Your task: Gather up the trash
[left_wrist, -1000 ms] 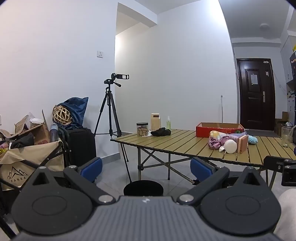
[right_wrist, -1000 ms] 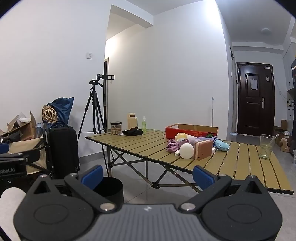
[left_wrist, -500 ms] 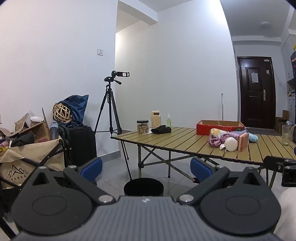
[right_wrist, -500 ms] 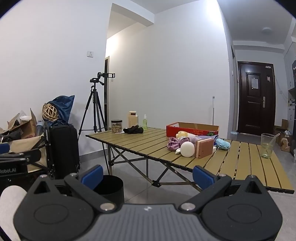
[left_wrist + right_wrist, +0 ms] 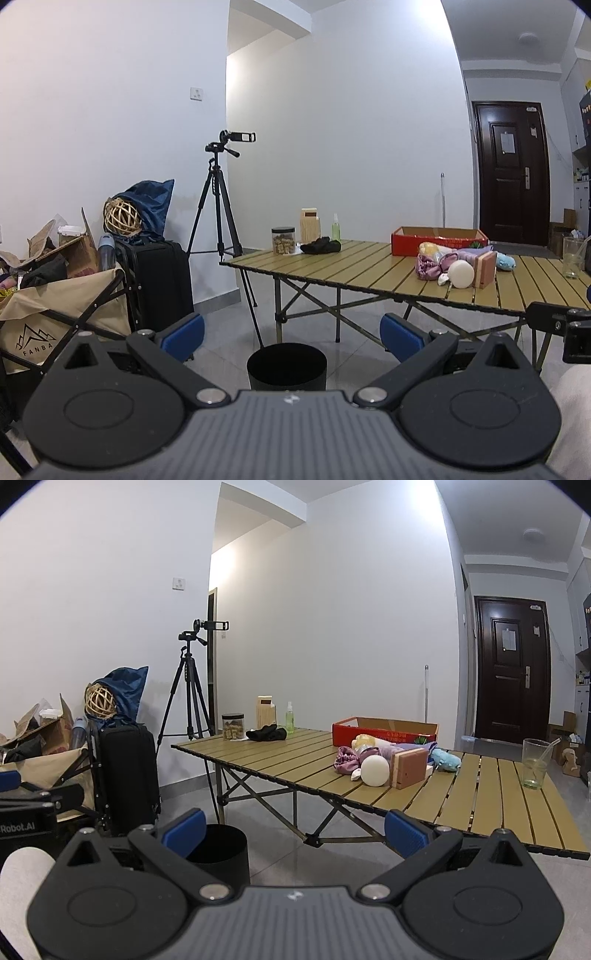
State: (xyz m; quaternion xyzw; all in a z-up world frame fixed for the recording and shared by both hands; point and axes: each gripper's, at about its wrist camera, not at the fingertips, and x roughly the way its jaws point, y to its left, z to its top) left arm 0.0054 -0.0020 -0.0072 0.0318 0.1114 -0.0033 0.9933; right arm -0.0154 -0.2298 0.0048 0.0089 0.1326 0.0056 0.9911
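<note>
A black round bin [image 5: 286, 365] stands on the floor in front of a slatted folding table [image 5: 354, 267], and it also shows at the lower left of the right wrist view as the bin [image 5: 221, 853]. On the table [image 5: 295, 757] lies a pile of a crumpled purple wrapper [image 5: 345, 758], a white ball [image 5: 375, 770], a wooden block [image 5: 408, 768] and a blue soft toy [image 5: 445, 758]. My left gripper [image 5: 291, 334] is open and empty, well short of the table. My right gripper [image 5: 293, 829] is open and empty too.
A red box [image 5: 384, 729], jar [image 5: 232, 726], spray bottle [image 5: 289, 718], black cloth [image 5: 266, 733] and glass [image 5: 533, 762] are on the table. A tripod with camera [image 5: 221, 199], black suitcase [image 5: 159, 280] and full folding cart [image 5: 55, 306] stand left. A dark door [image 5: 511, 177] is far right.
Both views have shifted slightly, with the table and bin sitting a little lower in frame. Both grippers stay open and empty.
</note>
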